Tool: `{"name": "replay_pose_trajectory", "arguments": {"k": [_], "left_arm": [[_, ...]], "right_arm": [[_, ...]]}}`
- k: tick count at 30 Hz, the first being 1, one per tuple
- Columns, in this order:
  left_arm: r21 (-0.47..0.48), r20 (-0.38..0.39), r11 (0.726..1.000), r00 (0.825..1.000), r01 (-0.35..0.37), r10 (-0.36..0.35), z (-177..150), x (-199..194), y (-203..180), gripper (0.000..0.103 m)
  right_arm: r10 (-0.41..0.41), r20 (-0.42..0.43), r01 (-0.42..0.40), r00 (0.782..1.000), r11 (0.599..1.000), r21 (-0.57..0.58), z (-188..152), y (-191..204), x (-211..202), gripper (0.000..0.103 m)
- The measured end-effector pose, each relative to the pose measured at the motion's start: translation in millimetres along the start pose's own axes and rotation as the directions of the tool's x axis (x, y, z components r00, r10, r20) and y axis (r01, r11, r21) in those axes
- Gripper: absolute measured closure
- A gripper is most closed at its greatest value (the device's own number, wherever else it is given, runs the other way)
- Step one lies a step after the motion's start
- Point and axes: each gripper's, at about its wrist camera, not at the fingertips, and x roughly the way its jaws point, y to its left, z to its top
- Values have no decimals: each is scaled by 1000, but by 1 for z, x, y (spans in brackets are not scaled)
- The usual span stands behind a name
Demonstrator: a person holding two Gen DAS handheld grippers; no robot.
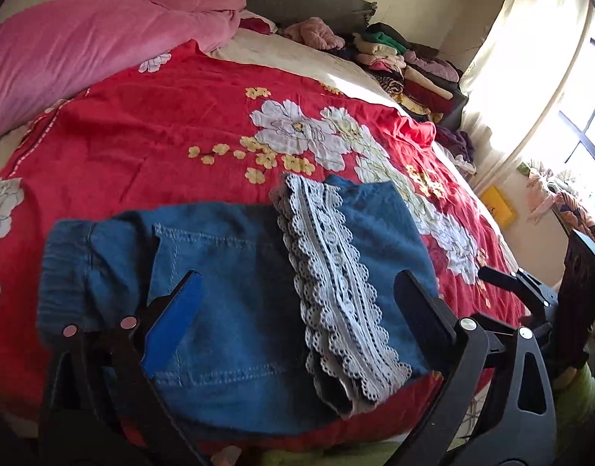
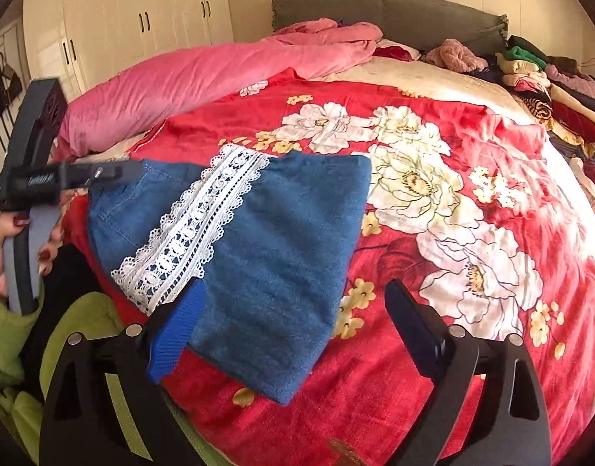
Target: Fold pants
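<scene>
Blue denim pants (image 1: 235,272) lie folded on the red flowered bedspread near the bed's front edge, with a white lace hem band (image 1: 332,283) folded across the top. My left gripper (image 1: 297,283) is open and empty, hovering just above the pants. My right gripper (image 2: 293,291) is open and empty above the right part of the pants (image 2: 282,240); the lace band (image 2: 196,225) lies to its left. The right gripper's body also shows at the right edge of the left wrist view (image 1: 530,291).
A pink duvet (image 1: 72,50) lies along the bed's left side. A pile of folded clothes (image 1: 406,62) sits at the far right by the grey headboard (image 2: 394,15). Wardrobe doors (image 2: 142,19) stand at left. A curtain and window (image 1: 569,97) are at right.
</scene>
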Motion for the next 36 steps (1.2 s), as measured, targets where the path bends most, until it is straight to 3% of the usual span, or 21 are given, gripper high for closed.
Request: {"name": "replay_pose_trajectory", "arguments": {"k": [8,12,13,16,19,22,23,26,31,36], "left_arm": [[-9,-88,999,995,52,-53,-34,2,-17,11],[-11,-147,999,988,43,-44,-44,21,-24,11],[-9,-156,999,987,37,-38,-46,24,-25,15],[4,-177,1000,984,5,-4,-49,36,-33,67],[89,-188,996,982,-17,33,-55,38,-44,81],[109,-178,994,983,-30,49,-54,27,-37,84],[110,-171,993,984,-38,56,-53,24,-33,84],[105,-181,994,982,-34,53,-58,25,-31,84],[133,-194,990,979,-36,62,-62,31,-35,84],[138,-196,990,979,-38,65,-62,33,-34,83]], "right_arm": [[-22,27,21,999,999,48,-7,-20,-13,10],[-16,32,14,999,998,62,-11,-24,-15,11],[-14,31,12,999,998,61,-12,-23,-14,11],[-11,21,10,1000,998,57,-16,-21,-11,10],[3,2,-3,1000,999,52,-18,-16,-5,10],[39,4,-39,999,999,19,-16,-3,-4,14],[53,5,-53,999,999,-8,-16,3,-3,27],[79,-27,-80,997,995,-57,-15,19,5,47],[92,-67,-98,993,992,-84,-18,34,19,52],[10,-170,-30,985,993,-114,-33,32,38,53]]}}
